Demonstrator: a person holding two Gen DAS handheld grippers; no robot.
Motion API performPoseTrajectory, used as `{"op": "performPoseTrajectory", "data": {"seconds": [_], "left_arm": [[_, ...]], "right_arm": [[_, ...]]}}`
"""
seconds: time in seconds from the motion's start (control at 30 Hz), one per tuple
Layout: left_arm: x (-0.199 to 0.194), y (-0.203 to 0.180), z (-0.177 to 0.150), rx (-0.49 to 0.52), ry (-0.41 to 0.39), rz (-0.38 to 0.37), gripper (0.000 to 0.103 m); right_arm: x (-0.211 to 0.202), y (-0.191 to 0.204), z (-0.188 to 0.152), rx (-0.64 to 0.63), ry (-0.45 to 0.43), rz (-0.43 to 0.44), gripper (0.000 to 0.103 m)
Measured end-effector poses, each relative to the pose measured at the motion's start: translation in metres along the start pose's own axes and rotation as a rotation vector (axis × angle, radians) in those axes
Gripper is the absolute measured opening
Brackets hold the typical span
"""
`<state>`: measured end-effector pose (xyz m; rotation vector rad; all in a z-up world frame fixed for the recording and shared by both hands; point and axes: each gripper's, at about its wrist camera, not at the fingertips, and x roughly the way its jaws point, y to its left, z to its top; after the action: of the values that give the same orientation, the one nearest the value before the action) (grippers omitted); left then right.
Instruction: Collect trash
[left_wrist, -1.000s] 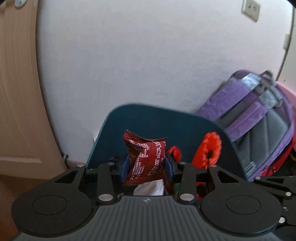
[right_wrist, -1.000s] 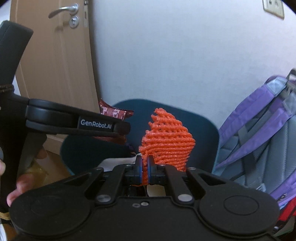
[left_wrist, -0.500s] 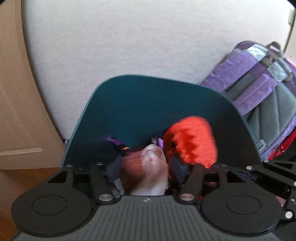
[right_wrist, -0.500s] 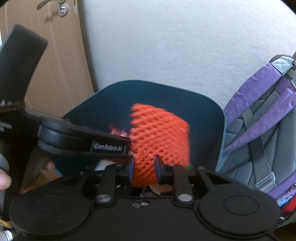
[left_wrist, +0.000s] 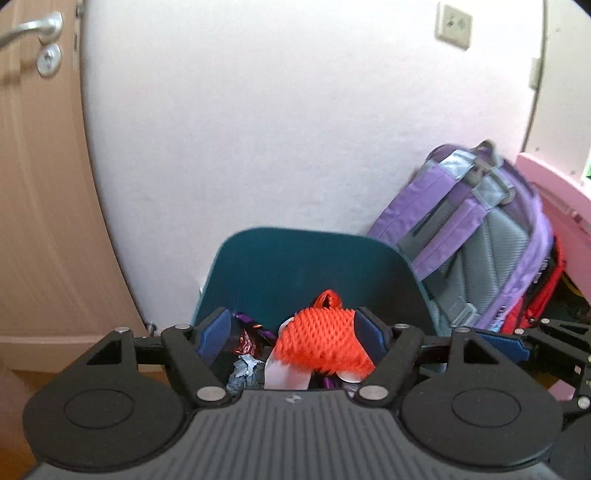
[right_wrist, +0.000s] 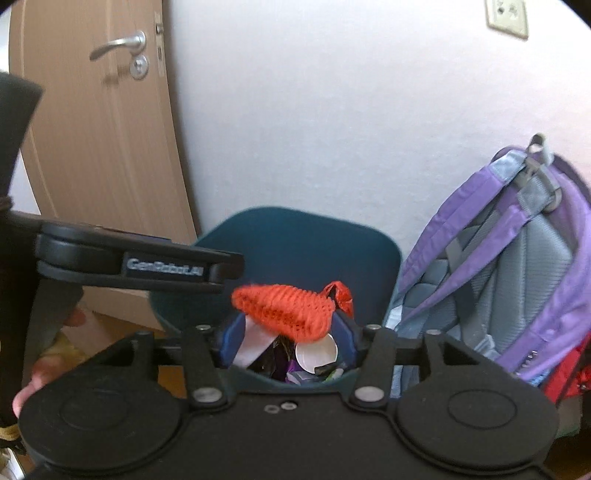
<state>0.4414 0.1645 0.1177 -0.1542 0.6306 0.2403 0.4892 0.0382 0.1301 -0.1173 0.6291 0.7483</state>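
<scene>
Left tool: jaws spread wide, nothing between the pads. A second ago it pinched a dark red snack wrapper; that wrapper now lies down in the bin among other scraps, only a corner showing. Drop done on this side.

Right tool: jaws also parted, blue pads standing clear on both sides. The orange foam net, clamped upright between them a second ago, now lies on its side across the mouth of the bin. Whether it touches either pad I cannot tell; it looks released, resting on top of the heap or about to settle. In the left view the same net sits high on the pile, just past the left tool's right pad.

Beneath: the teal bin, holding a white round lid, crumpled foil, purple wrappers and a white strip. Fairly full, judging by how high the net rides.

Beyond: a purple backpack leaning just beside the bin's right wall, then a white wall, a wooden door at left.

Reading: both pieces are delivered, both tools free. Next sensible step is to back away and look for further litter; the net may need a nudge if it perches on the rim.
</scene>
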Motion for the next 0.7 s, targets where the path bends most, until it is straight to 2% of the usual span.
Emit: {"op": "performPoseTrajectory", "data": {"seconds": [0.27,0.5,0.7], "left_arm": [[-0.083,-0.002,-0.015,0.026,-0.091,-0.013,0.075],[-0.139,-0.003,-0.049,0.05,-0.15,-0.033,0.077],[-0.176,-0.005,-0.08,0.066,-0.187,-0.03,0.08]], "right_arm": [[-0.063,0.008,-0.004,0.029,-0.081,-0.018,0.061],[-0.111,0.013,-0.023,0.053,-0.149,-0.043,0.069],[-0.144,0.023,-0.043,0.061,-0.196,-0.039,0.081]]}}
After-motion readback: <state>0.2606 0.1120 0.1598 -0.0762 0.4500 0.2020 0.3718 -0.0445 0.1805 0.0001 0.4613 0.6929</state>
